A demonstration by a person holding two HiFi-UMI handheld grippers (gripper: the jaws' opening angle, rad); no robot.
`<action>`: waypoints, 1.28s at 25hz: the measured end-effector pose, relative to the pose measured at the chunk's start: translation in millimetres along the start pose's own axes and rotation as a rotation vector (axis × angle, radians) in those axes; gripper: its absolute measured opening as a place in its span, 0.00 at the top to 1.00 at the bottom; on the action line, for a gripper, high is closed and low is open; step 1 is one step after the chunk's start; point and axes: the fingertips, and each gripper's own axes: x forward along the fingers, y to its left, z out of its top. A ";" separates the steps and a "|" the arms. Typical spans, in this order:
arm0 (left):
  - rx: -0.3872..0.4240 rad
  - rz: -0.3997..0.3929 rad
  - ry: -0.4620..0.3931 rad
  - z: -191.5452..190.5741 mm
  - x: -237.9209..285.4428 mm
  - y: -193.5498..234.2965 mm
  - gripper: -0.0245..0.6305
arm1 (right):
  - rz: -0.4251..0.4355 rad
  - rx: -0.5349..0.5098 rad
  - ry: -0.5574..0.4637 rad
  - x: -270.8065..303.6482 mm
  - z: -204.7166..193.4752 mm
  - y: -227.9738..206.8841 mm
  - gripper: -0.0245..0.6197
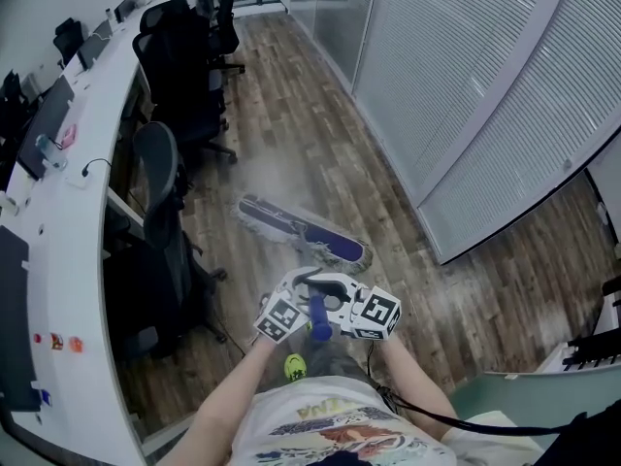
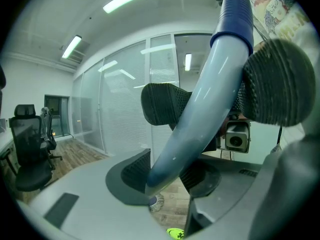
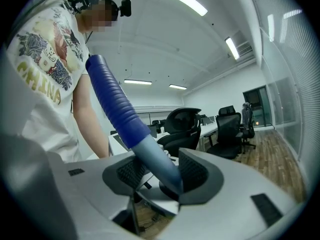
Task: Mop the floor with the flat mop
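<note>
A flat mop with a purple, white-fringed pad (image 1: 306,231) lies blurred on the wooden floor ahead of me. Its handle (image 1: 319,316) ends in a blue ribbed grip just in front of my body. Both grippers clamp that handle from opposite sides. In the left gripper view, the pale blue-grey pole (image 2: 200,114) runs between the dark pads of my left gripper (image 2: 167,180). My right gripper's (image 1: 342,299) ribbed pads (image 2: 165,104) face it from the other side. In the right gripper view, the pole (image 3: 152,156) sits between the pads of my right gripper (image 3: 160,176), the blue grip (image 3: 115,104) rising above. My left gripper (image 1: 301,295) is at the handle's left.
A long white desk (image 1: 78,212) with monitors runs along the left, and black office chairs (image 1: 160,212) stand beside it. Glass partitions with blinds (image 1: 466,95) line the right. A cable trails from my right arm (image 1: 437,417). My green shoe (image 1: 294,365) is below the grippers.
</note>
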 end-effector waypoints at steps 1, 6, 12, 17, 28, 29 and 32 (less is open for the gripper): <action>0.000 -0.001 -0.001 -1.9 -6.3 -8.1 0.76 | 0.001 -0.001 0.003 -0.1 -2.0 10.3 0.66; -0.007 -0.005 -0.008 -7.6 -27.3 -40.7 0.75 | -0.004 0.004 0.008 -4.4 -9.7 48.4 0.66; -0.016 -0.007 -0.012 -11.2 -36.2 -61.7 0.75 | -0.008 0.002 0.022 -10.2 -16.2 70.0 0.66; -0.007 -0.013 0.000 -16.4 -35.4 -63.9 0.75 | 0.011 -0.007 0.043 -9.3 -23.2 71.0 0.66; 0.013 -0.041 0.006 -17.5 -20.5 -38.2 0.75 | 0.070 -0.010 0.049 -2.4 -22.3 43.3 0.66; 0.010 -0.042 0.007 -18.4 -17.6 -36.2 0.75 | 0.068 -0.009 0.053 -2.9 -23.5 39.7 0.66; 0.010 -0.051 0.008 -16.5 -8.0 -27.7 0.75 | 0.053 -0.007 0.046 -4.7 -21.9 26.2 0.66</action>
